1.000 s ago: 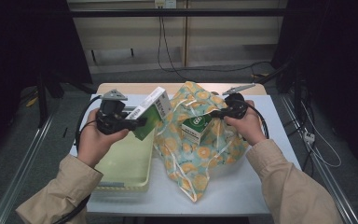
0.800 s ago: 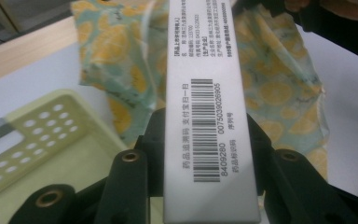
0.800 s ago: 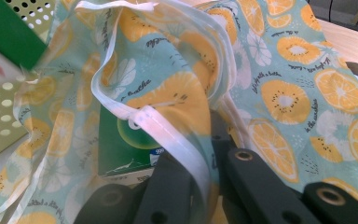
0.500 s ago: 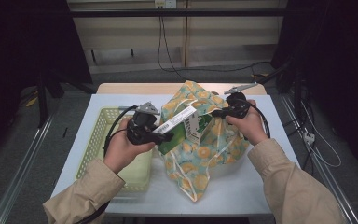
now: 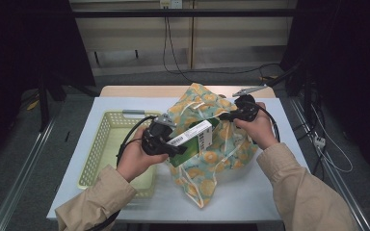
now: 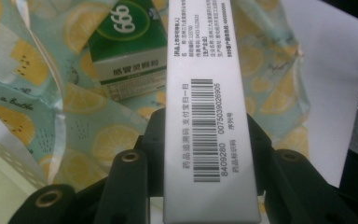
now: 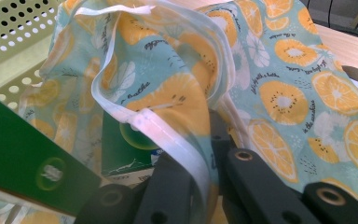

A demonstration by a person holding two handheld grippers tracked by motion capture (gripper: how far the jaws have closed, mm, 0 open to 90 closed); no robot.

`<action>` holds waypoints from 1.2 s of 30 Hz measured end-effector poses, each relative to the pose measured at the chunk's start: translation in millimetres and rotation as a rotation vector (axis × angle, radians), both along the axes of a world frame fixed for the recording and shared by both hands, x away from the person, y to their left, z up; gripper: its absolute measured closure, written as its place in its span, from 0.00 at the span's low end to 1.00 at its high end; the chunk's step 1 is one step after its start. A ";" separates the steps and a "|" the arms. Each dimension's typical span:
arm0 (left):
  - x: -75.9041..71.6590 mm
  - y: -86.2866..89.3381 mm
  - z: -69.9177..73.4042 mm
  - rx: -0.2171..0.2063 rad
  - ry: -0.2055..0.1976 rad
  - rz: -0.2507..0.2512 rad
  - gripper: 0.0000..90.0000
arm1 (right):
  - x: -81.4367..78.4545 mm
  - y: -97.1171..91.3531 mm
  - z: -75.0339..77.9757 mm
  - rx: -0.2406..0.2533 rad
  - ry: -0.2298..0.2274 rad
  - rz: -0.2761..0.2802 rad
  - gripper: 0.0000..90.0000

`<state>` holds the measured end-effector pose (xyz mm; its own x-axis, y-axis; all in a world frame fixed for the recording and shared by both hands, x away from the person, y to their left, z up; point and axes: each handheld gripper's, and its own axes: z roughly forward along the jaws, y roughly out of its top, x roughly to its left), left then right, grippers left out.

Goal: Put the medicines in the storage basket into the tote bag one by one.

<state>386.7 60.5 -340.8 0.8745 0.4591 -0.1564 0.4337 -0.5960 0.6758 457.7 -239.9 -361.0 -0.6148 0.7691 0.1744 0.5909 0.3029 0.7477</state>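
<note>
You are working in a lab-style recording room. Dark curtains [image 5: 24,43] hang to either side of the white table [image 5: 279,192]. Beyond the table, cables [image 5: 173,43] run down a pale panelled wall [image 5: 130,38]. Metal floor rails [image 5: 24,163] flank the table.

A green-white box [image 5: 190,139] tilts into the lemon-print bag's [image 5: 221,149] open mouth.

The long white cardboard box [image 6: 205,116] carries a barcode with "8409280" and "0075039026905" printed beside it. The green-and-white carton [image 6: 128,49] behind shows "666" as seen.
</note>
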 end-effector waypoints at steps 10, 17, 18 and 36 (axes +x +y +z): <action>5.0 -26.0 -15.7 0.005 0.014 -0.014 0.70 | -1.6 3.7 3.6 -0.006 -0.008 0.011 0.99; 9.7 -40.4 -27.3 0.009 0.026 -0.003 0.70 | -3.0 4.7 5.4 -0.007 -0.010 0.012 0.99; 10.9 -42.1 -28.9 0.009 0.027 0.003 0.70 | -3.2 4.3 6.1 -0.006 -0.010 0.012 0.99; 29.3 -76.8 -45.4 0.019 0.023 0.045 0.70 | -4.2 3.0 10.2 0.000 -0.022 0.015 0.99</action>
